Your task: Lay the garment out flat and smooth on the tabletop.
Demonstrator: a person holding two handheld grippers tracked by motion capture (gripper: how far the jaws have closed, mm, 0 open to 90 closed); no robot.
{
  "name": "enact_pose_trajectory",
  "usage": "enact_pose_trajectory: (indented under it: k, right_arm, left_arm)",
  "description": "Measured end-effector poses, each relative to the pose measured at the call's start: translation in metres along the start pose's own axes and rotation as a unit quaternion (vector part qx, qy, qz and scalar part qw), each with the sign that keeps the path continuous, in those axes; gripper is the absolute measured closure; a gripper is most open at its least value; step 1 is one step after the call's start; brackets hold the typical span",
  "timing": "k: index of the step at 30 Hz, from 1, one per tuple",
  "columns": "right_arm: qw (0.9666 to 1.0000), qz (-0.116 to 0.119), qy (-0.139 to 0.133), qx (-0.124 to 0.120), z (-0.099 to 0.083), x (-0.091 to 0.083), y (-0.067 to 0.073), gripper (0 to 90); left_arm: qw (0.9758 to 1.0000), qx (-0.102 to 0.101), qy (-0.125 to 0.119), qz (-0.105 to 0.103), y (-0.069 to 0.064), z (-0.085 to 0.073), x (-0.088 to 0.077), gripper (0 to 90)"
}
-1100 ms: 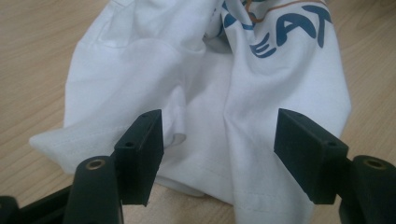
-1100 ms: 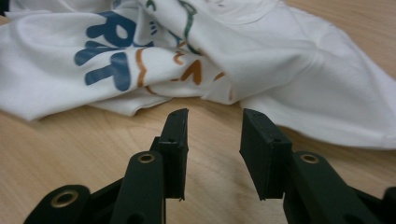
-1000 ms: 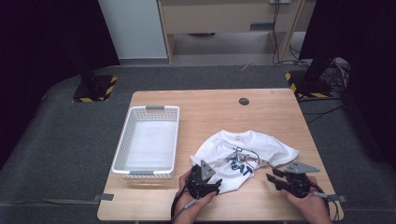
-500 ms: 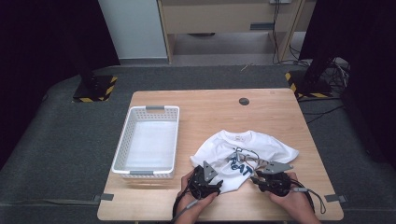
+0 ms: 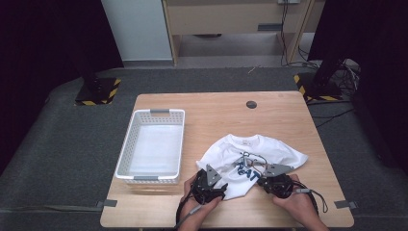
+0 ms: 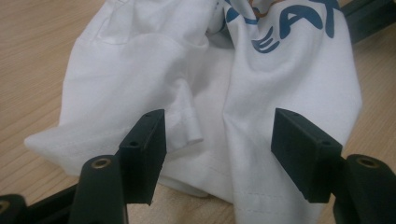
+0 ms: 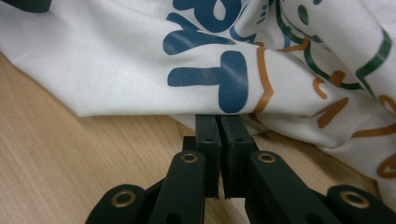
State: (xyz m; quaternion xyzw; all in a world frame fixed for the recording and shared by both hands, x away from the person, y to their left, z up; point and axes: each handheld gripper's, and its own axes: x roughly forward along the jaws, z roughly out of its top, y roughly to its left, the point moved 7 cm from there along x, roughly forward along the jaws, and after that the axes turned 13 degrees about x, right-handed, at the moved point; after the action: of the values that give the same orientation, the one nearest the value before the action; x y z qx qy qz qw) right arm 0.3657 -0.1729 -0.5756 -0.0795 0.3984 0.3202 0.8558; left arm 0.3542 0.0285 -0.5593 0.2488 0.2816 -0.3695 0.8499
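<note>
A dark room with grey carpet surrounds your wooden bench [image 5: 284,120], and a pale cabinet stands beyond its far edge. The white T-shirt [image 5: 250,159] lies crumpled on the bench near the near edge, right of the middle, its blue, orange and green print facing up. A white plastic basket [image 5: 153,144] sits well to the left of it, along the bench's left edge. Your left gripper [image 5: 211,185] rests at the shirt's near left hem; in the left gripper view its jaws stand apart, with a fold of the white cloth [image 6: 205,102] lying between them and neither pad pressing on it. Your right gripper [image 5: 269,180] sits at the shirt's near right hem, just beside the printed letters. In the right gripper view its jaws have just been closing and now meet pad to pad right at the hem under a blue letter [image 7: 219,74]; whether any cloth is pinched between them you cannot tell. A small dark disc [image 5: 251,104] lies near the bench's far edge.
</note>
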Motion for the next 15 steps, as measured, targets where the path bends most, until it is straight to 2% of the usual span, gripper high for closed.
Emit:
enact_pose_trajectory:
  k: [6,10,15]
  right_arm:
    - [0.9999,0.004,-0.01,0.005,-0.004,-0.02,-0.005,87.5]
    - [0.9996,0.004,-0.019,0.018,-0.008,-0.035,-0.015,87.5]
    - [0.9992,-0.001,-0.024,0.032,-0.017,-0.044,-0.029,87.5]
  left_arm:
    - [1.0,-0.006,0.0,0.002,0.004,-0.002,-0.001,34.4]
    - [1.0,-0.006,-0.001,0.001,0.004,-0.001,-0.001,35.0]
    - [1.0,-0.004,0.0,0.0,0.002,-0.001,0.0,35.7]
